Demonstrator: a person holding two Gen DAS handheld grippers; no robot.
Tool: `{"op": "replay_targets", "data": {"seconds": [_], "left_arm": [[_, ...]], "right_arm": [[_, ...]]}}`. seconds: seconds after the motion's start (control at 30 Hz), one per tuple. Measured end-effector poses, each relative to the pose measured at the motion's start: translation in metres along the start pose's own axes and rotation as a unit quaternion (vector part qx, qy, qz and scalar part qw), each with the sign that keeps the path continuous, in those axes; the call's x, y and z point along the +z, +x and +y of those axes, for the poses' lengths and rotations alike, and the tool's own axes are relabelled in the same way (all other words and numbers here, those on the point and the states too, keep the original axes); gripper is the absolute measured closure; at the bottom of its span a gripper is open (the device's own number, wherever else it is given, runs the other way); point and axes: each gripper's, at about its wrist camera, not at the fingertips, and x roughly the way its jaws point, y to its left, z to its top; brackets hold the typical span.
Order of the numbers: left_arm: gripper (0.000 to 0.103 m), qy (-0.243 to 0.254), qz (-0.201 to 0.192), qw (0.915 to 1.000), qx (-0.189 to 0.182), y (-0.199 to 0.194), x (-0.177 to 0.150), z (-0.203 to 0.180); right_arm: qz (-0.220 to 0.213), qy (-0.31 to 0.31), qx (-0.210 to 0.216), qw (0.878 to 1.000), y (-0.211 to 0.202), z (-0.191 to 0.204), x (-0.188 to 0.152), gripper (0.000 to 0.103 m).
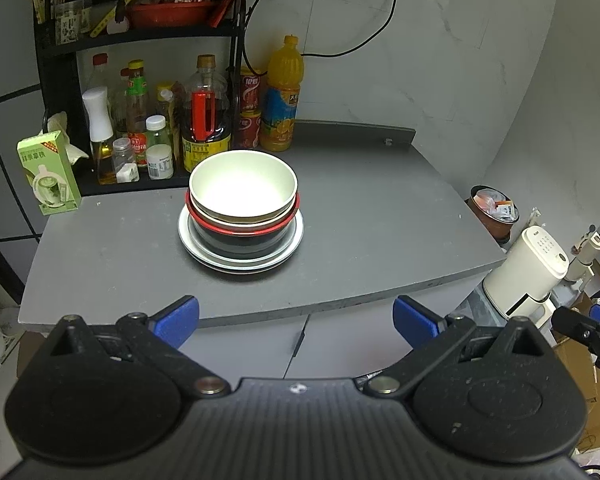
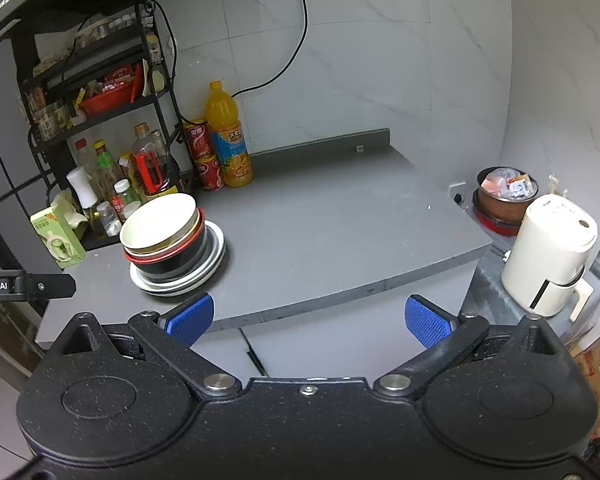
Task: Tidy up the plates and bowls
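Note:
A single stack stands on the grey counter (image 1: 360,216) (image 2: 340,232). At its top is a cream bowl (image 1: 243,184) (image 2: 156,220), nested over other bowls inside a black bowl with a red rim (image 1: 242,240) (image 2: 172,258). White plates (image 1: 288,246) (image 2: 212,260) lie beneath. My left gripper (image 1: 296,322) hangs open in front of the counter's front edge, below the stack, holding nothing. My right gripper (image 2: 308,320) is open too, just off the front edge and right of the stack, with empty blue pads (image 2: 426,320).
A black rack (image 1: 60,80) of sauce bottles, red cans (image 1: 250,112) and an orange juice bottle (image 1: 282,96) crowd the back left. A green tissue box (image 1: 48,172) sits left. A white appliance (image 2: 552,252) and a bin (image 2: 504,196) stand right of the counter.

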Motion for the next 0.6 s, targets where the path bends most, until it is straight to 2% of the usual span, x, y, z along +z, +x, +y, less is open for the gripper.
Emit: {"op": "replay_targets", "data": {"seconds": [0.6], "left_arm": [[0.001, 0.01, -0.002, 0.9999, 0.003, -0.004, 0.0028, -0.0027]], "right_arm": [[-0.002, -0.003, 0.001, 1.0, -0.0008, 0.0012, -0.0005, 0.0]]}}
